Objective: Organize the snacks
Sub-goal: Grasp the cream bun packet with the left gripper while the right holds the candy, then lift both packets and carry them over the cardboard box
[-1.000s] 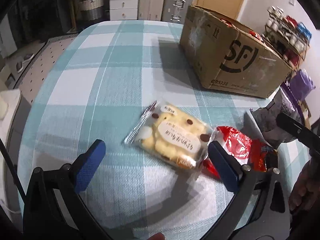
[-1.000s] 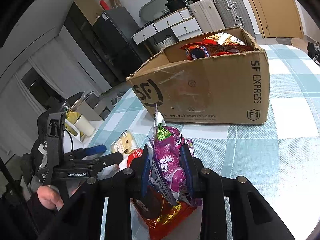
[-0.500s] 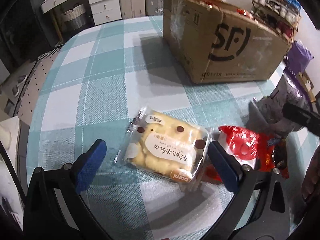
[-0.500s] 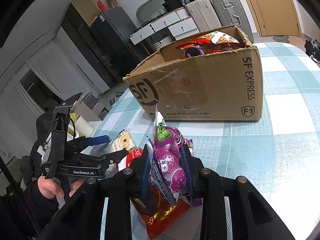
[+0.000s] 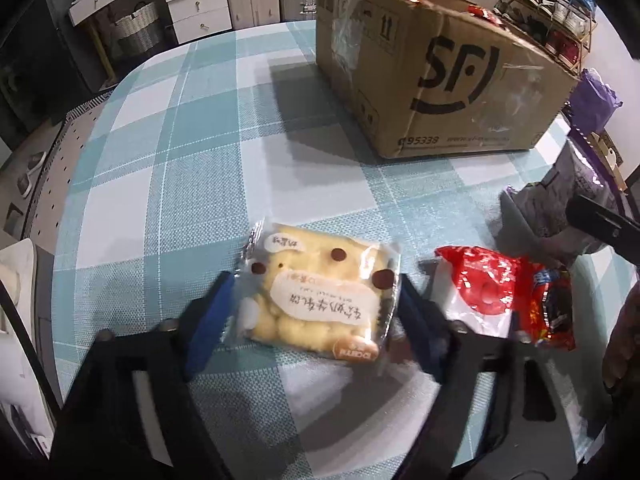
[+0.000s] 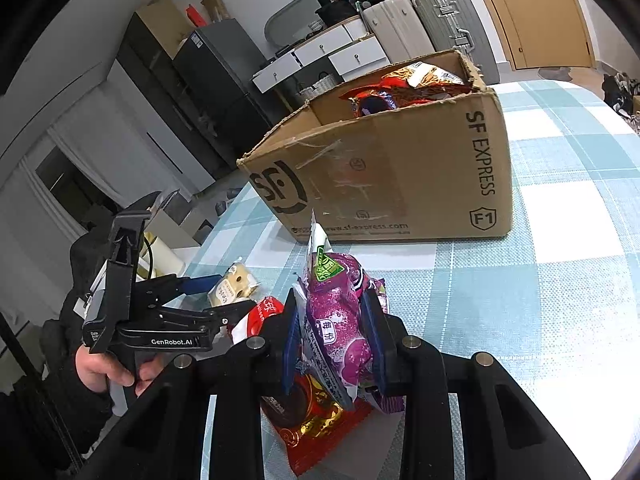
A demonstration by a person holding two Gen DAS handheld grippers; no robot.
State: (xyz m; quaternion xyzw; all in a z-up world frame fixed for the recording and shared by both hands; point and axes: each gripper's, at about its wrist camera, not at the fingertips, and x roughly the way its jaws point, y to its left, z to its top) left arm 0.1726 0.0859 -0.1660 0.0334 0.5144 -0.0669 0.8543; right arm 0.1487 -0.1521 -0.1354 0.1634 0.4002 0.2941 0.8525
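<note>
A room crowded with white drawers, suitcases and a dark cabinet surrounds a tabletop (image 5: pixel 132 184) covered in a blue-and-white checked cloth. A large open cardboard box (image 5: pixel 436 76) printed with a courier logo stands on the far part of the cloth, and several snack bags already show above its rim.

Near the front edge, a clear packet of yellow cake (image 5: pixel 320 300) lies flat. The left gripper (image 5: pixel 312 312) points steeply down over it, its blue-padded fingers (image 5: pixel 210 316) flanking the packet's two sides and closing; whether the pads are pressing on the wrapper yet cannot be told. Just beside the cake, toward the right, lies a red snack packet (image 5: pixel 484 292) and a second, darker red one (image 5: pixel 550 312) touching it.

The right gripper (image 6: pixel 334 338) slants gently down toward the box with its fingers drawn narrow, clamped on an upright purple snack bag (image 6: pixel 340 320). A red-and-gold packet (image 6: pixel 316 416) lies on the cloth under it. A person's hand (image 6: pixel 100 368) wraps the left gripper's handle at the edge of the right wrist view.

The step in hand looks like picking up the cake while the purple bag waits in the other grip. The next move likely calls for a firm pinch on the slippery, soft wrapper without crushing it, then a lift clear of the cloth and over the box's tall near wall.
</note>
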